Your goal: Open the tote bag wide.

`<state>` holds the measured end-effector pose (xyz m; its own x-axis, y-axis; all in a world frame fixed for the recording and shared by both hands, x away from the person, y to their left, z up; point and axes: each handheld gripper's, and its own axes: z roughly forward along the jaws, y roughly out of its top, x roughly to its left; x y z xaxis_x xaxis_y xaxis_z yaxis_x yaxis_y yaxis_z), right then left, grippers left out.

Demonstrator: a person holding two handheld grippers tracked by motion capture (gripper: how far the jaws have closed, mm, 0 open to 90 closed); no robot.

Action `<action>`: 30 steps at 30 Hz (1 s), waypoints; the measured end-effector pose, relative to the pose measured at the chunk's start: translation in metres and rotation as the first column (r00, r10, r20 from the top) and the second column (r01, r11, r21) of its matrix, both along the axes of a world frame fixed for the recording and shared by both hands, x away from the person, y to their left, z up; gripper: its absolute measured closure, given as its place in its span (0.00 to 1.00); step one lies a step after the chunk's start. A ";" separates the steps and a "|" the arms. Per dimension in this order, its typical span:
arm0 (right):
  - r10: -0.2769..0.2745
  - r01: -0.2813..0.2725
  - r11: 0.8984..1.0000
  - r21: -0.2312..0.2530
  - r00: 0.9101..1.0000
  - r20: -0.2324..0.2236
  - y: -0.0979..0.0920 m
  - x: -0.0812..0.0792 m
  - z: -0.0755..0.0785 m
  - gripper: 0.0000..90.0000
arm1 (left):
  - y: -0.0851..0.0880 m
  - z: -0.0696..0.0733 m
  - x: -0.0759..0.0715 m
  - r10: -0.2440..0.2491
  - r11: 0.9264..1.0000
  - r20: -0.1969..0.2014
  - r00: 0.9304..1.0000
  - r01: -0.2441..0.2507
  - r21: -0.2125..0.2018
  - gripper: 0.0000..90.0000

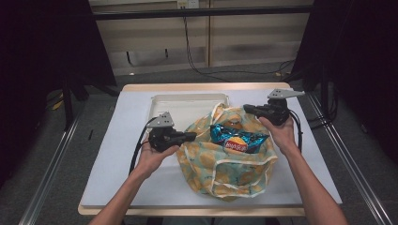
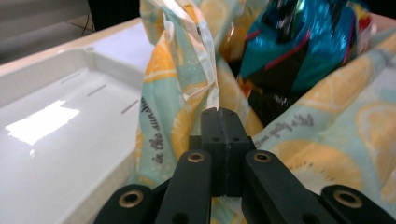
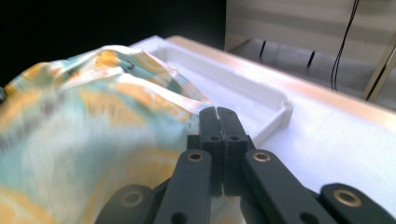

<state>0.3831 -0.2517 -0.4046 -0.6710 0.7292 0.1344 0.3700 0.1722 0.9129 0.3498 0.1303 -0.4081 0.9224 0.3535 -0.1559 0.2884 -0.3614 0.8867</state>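
Note:
A cloth bag (image 1: 225,171) printed with yellow lemons on pale teal lies in the middle of the table, its mouth spread wide. Inside it rests a shiny blue crisp packet (image 1: 237,138). My left gripper (image 1: 193,136) is at the bag's left rim, shut on the fabric edge. In the left gripper view the bag's hem (image 2: 205,60) rises straight from the closed left gripper (image 2: 218,112), with the crisp packet (image 2: 299,46) behind. My right gripper (image 1: 246,109) is shut on the bag's far right rim. In the right gripper view the bag (image 3: 93,116) bunches up against the closed right gripper (image 3: 217,112).
A shallow white tray (image 1: 187,99) sits just behind the bag, seen too as the tray (image 2: 56,116) and the tray (image 3: 261,93). A white mat (image 1: 122,159) covers the wooden table. Cables run on the floor beyond, and dark curtains hang on both sides.

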 end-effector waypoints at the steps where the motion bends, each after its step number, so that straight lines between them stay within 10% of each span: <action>1: 0.009 -0.008 1.000 0.013 1.000 -0.025 0.002 0.001 -0.011 1.00 | 0.001 -0.003 0.001 0.002 1.000 -0.006 1.000 -0.002 0.013 1.00; 14: -0.007 0.000 0.998 -0.070 0.996 -0.091 -0.003 -0.013 -0.051 1.00 | 0.000 -0.035 -0.008 -0.009 0.991 -0.057 0.998 0.016 0.134 1.00; 30: 0.032 -0.053 0.991 -0.122 0.985 -0.168 -0.005 -0.022 -0.083 1.00 | 0.008 -0.053 -0.021 -0.022 0.993 -0.110 0.994 0.035 0.116 1.00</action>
